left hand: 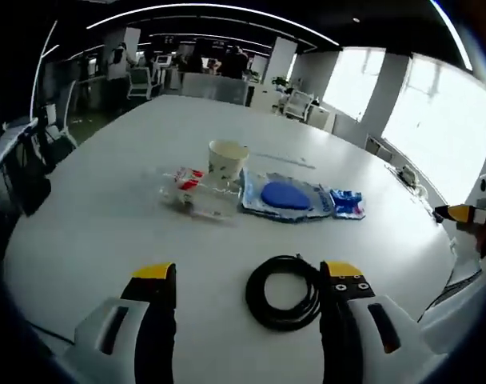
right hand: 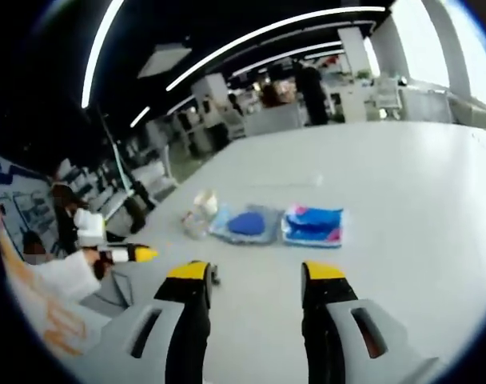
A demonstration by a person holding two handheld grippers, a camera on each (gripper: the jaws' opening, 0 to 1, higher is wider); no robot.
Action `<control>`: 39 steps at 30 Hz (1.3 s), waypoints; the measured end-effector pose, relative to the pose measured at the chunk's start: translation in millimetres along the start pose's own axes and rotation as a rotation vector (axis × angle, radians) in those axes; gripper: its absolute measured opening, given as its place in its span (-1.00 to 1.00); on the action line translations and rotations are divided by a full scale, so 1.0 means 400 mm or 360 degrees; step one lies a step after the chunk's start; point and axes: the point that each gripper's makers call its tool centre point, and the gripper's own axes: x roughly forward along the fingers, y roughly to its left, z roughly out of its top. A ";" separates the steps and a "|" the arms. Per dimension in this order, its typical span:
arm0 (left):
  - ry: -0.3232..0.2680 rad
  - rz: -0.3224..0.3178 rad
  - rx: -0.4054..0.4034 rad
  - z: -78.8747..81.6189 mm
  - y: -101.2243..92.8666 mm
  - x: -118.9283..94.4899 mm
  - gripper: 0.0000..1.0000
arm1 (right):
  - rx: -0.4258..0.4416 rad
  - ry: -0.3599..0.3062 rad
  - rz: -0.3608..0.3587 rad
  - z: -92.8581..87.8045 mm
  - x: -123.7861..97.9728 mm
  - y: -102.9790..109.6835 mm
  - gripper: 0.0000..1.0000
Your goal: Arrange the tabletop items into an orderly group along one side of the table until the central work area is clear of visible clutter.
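In the left gripper view, the left gripper (left hand: 249,282) has its two yellow-tipped fingers (left hand: 154,276) wide apart and they hold nothing. Between the fingers, close to the right one, a coiled black cable (left hand: 284,292) lies on the white table (left hand: 91,224). Further away, at about 12 o'clock from the cable, there is a row of items. A paper cup (left hand: 226,162) stands upright. Just beside it, at its 8 o'clock, a clear plastic bottle (left hand: 192,190) lies on its side. At 4 o'clock from the cup lies a transparent bag with a blue round thing (left hand: 284,197), and a small blue packet (left hand: 347,203) touches its right edge. At 3 o'clock of the view, the yellow tip of the right gripper (left hand: 465,214) comes in.

In the right gripper view, the right gripper (right hand: 256,276) also has its fingers (right hand: 187,276) spread open, with nothing between them. Ahead on the table (right hand: 403,176) the same group is seen: the cup (right hand: 205,202) and the bottle (right hand: 193,222), which look blurred, then the bag with the blue thing (right hand: 246,223), and the blue packet (right hand: 313,226) just beside it. At 9 o'clock, the left gripper (right hand: 125,254) shows its yellow tip, with a white sleeve (right hand: 59,280) behind it.
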 end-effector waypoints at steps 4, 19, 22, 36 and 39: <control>-0.0009 0.0020 0.0018 0.004 0.006 -0.003 0.46 | -0.0021 0.0027 0.0007 -0.009 0.009 0.000 -0.17; 0.0287 -0.0084 0.0239 -0.094 -0.069 0.054 0.25 | 0.0024 0.0032 0.0034 -0.022 0.023 0.025 -0.30; 0.0320 -0.0060 0.0371 -0.105 -0.071 0.086 0.15 | -0.0057 0.0120 0.0012 -0.049 0.028 0.024 -0.33; 0.0438 0.0007 0.0442 -0.150 -0.088 0.177 -0.12 | -0.0154 0.0174 0.0001 -0.053 0.040 0.024 -0.37; 0.0413 0.0033 0.0401 -0.155 -0.079 0.180 -0.18 | -0.0176 0.0188 0.0001 -0.054 0.041 0.021 -0.38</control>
